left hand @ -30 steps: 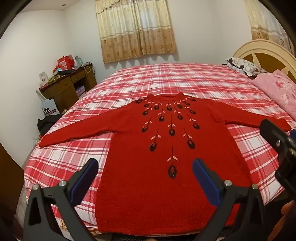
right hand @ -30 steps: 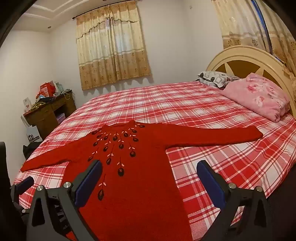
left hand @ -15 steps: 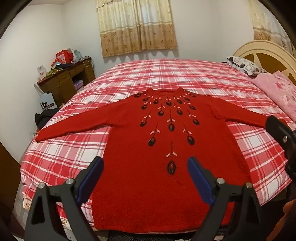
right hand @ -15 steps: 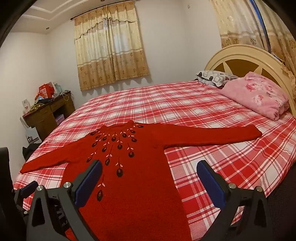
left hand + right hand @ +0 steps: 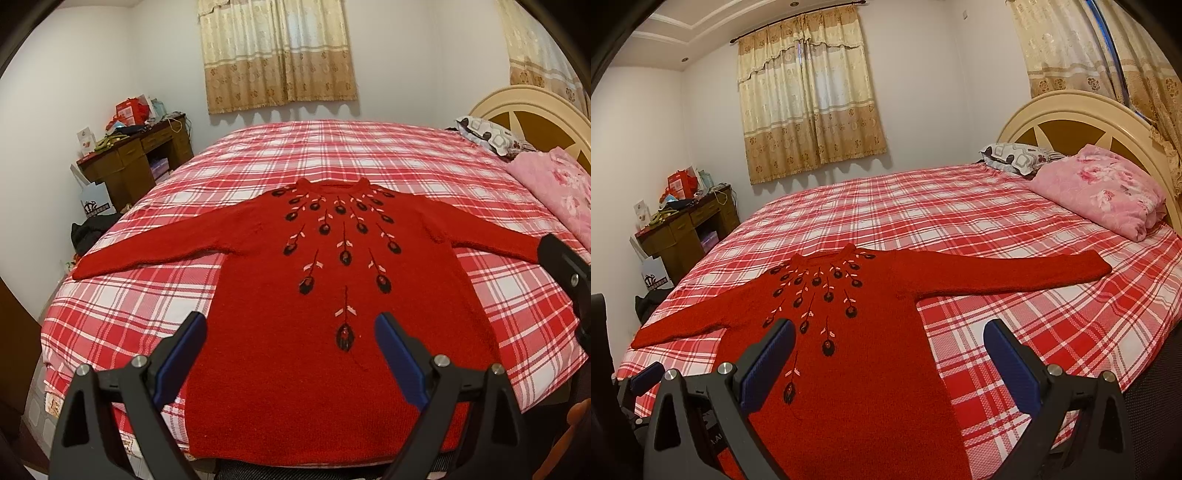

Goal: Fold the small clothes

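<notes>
- Two grippers hang over the bed's near edge, neither touching anything: the left gripper (image 5: pixel 290 354) has its blue-padded jaws spread wide above the sweater's lower body, and the right gripper (image 5: pixel 888 356) is spread just as wide over the sweater's right side and the bare sheet beside it.
- Nothing sits between either pair of pads, so folding looks not yet begun; both tools seem poised to choose a first pinch.
- Flat on the near half of the bed, the red knitted sweater (image 5: pixel 332 369) lies front up, its hem at the near edge, its collar toward the middle, sleeves stretched straight out toward the left and right edges, presumably smoothed so each sleeve can fold inward cleanly.
- Its knit looks thick and nubbly, with dark oval buds on thin stems fanning down from the neckline.
- Beneath it, the red-and-white plaid sheet (image 5: pixel 960 206) is taut and woven.
- Farther off, at the headboard end, a pink floral quilt (image 5: pixel 1104 192) sits folded, soft and puffy, beside a patterned pillow (image 5: pixel 1015 157).
- Beyond the left edge stands a cluttered wooden desk (image 5: pixel 687 229).
</notes>
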### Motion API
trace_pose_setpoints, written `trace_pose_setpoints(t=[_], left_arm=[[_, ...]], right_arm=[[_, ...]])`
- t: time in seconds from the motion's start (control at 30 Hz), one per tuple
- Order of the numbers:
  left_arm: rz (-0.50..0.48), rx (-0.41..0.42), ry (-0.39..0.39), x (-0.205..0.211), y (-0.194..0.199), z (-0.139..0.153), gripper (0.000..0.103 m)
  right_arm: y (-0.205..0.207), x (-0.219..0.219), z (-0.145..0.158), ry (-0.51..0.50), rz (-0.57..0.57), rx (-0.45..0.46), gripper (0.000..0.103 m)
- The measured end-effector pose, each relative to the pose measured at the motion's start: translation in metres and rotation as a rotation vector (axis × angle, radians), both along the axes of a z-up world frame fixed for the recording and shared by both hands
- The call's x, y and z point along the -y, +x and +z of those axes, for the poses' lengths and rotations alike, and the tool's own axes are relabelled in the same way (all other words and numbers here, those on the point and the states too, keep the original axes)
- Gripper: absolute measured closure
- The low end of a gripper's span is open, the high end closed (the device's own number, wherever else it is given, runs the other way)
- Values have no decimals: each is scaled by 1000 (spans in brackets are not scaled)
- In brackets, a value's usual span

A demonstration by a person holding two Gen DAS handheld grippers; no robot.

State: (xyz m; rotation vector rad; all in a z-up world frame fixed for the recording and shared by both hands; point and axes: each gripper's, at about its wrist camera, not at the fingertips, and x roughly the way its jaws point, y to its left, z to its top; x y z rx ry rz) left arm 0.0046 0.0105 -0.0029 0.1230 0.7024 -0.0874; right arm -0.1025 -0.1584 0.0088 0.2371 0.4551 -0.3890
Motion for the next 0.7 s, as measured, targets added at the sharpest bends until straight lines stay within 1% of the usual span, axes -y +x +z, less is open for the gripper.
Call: trace_pose_setpoints(t=[0.13, 0.33, 0.4, 0.7], left_arm=[[9, 2, -9, -1, 0, 0, 4], [13, 18, -26, -4, 0, 3, 4], [17, 30, -33, -5, -1, 5, 0], [19, 45, -37, -5, -2, 6, 0]], right_arm=[[0, 0, 1, 0, -1, 1, 1], [-2, 0, 3, -10, -11, 13, 1], [-2, -1, 4, -12, -12, 16, 1], [-3, -1, 3, -10, -15, 19, 1]])
